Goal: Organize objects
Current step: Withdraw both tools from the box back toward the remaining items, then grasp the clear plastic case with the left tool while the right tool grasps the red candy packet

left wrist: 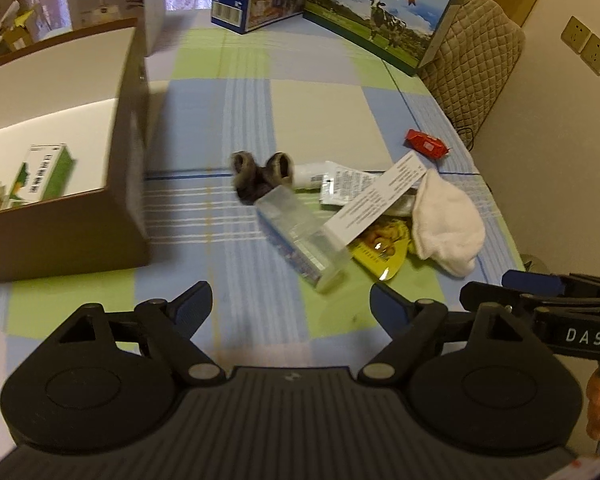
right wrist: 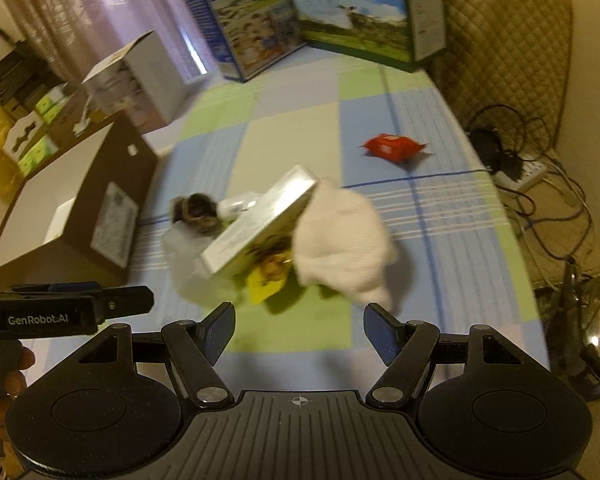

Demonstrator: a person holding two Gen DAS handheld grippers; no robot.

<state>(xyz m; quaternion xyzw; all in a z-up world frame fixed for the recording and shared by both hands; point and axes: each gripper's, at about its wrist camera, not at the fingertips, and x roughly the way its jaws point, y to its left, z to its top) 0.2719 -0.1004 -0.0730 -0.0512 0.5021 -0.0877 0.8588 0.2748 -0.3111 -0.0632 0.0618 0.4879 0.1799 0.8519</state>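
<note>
we held the left gripper [left wrist: 290,304] and right gripper [right wrist: 299,326] apart and empty before the pile; probably the white sock [right wrist: 340,236] came next, into the brown box [left wrist: 128,184].

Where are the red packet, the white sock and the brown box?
red packet [left wrist: 427,143], left wrist view, middle of the wrapper.
white sock [left wrist: 446,222], left wrist view, middle of the cloth.
brown box [right wrist: 70,200], right wrist view, outer side wall by the label.

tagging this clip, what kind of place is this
Probably a room in a home: a table under a checked cloth, milk cartons at its far end, a quilted chair, and wall sockets.
</note>
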